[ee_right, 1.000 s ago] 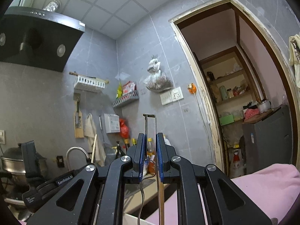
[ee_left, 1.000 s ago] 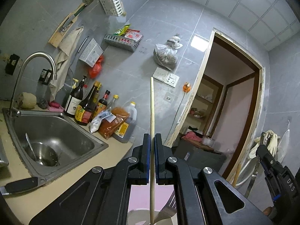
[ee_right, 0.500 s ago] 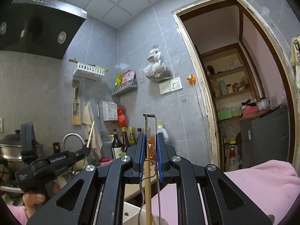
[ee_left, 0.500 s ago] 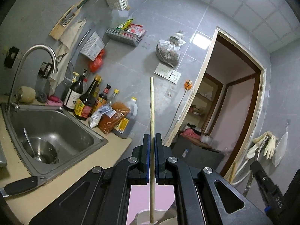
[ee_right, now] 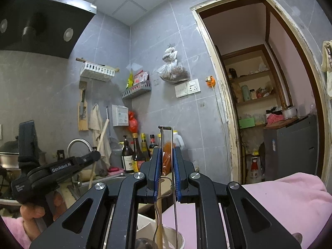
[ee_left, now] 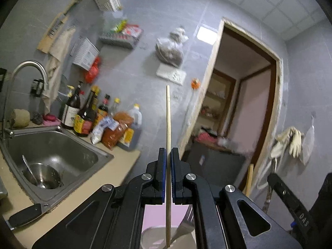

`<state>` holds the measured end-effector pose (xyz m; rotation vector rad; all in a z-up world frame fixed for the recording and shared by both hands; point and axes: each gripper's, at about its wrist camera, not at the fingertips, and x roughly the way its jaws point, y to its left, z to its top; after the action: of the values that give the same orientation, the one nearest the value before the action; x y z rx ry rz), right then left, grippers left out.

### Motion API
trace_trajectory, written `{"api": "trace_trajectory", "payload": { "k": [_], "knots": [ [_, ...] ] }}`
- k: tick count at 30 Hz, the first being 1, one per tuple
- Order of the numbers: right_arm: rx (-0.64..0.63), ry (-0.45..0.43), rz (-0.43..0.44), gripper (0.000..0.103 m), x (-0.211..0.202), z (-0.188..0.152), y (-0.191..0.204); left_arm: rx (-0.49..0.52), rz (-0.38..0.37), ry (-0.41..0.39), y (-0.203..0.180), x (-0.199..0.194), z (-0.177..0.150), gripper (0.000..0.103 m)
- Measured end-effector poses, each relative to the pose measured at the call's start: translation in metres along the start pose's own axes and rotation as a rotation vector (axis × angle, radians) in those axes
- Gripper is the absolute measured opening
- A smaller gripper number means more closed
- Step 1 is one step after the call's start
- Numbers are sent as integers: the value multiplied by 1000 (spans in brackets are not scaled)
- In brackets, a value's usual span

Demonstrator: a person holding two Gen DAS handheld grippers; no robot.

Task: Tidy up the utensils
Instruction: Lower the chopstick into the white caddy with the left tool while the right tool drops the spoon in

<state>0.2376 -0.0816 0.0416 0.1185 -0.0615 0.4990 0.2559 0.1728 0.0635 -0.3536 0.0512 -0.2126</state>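
Note:
My left gripper (ee_left: 168, 151) is shut on a wooden chopstick (ee_left: 168, 114) that stands upright, its lower end over a pale cup (ee_left: 153, 236). In the right wrist view the left gripper (ee_right: 95, 155) shows at the left with the chopstick (ee_right: 101, 137) slanting up from it. My right gripper (ee_right: 167, 151) is shut on the thin wire loop handle of a metal utensil (ee_right: 165, 127), which runs down into the cup (ee_right: 180, 238). A wooden stick (ee_right: 158, 224) stands in that cup too. The right gripper's body (ee_left: 294, 211) shows at the lower right of the left wrist view.
A steel sink (ee_left: 103, 155) holding a strainer bowl (ee_left: 41, 178) lies at the left, with sauce bottles (ee_left: 83, 114) behind it. A black-handled knife (ee_left: 25, 215) lies on the counter. A doorway (ee_right: 259, 103) opens at the right. A pink sleeve (ee_right: 280, 197) is close by.
Both grips hold as before. The left wrist view has rolled a little, so the sink and wall racks sit differently. The left gripper appears slightly higher in the right wrist view.

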Motion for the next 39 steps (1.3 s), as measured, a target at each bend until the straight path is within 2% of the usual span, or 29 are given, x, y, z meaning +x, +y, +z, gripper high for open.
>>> {"api": "trace_trajectory", "payload": {
  "k": [11, 22, 27, 30, 31, 32, 37, 39],
  "knots": [
    [-4, 30, -10, 10, -2, -6, 1, 26, -15, 27, 0, -3, -25, 3],
    [-21, 117, 9, 11, -5, -15, -1, 82, -22, 94, -6, -10, -51, 3],
    [-41, 148, 24, 17, -9, -21, 2, 92, -45, 129, -9, -14, -53, 4],
    [-30, 143, 27, 22, -14, -19, 0, 90, -61, 148, -12, -17, -51, 15],
    [-26, 139, 29, 22, -15, -18, 0, 89, -67, 154, -12, -18, -51, 26],
    [-23, 136, 30, 23, -17, -16, 0, 88, -73, 155, -13, -20, -50, 30],
    [-20, 119, 32, 27, -27, -8, -1, 101, -78, 150, -20, -28, -45, 31],
    [-16, 111, 28, 28, -32, -5, -3, 105, -80, 140, -25, -31, -43, 35]
  ]
}}
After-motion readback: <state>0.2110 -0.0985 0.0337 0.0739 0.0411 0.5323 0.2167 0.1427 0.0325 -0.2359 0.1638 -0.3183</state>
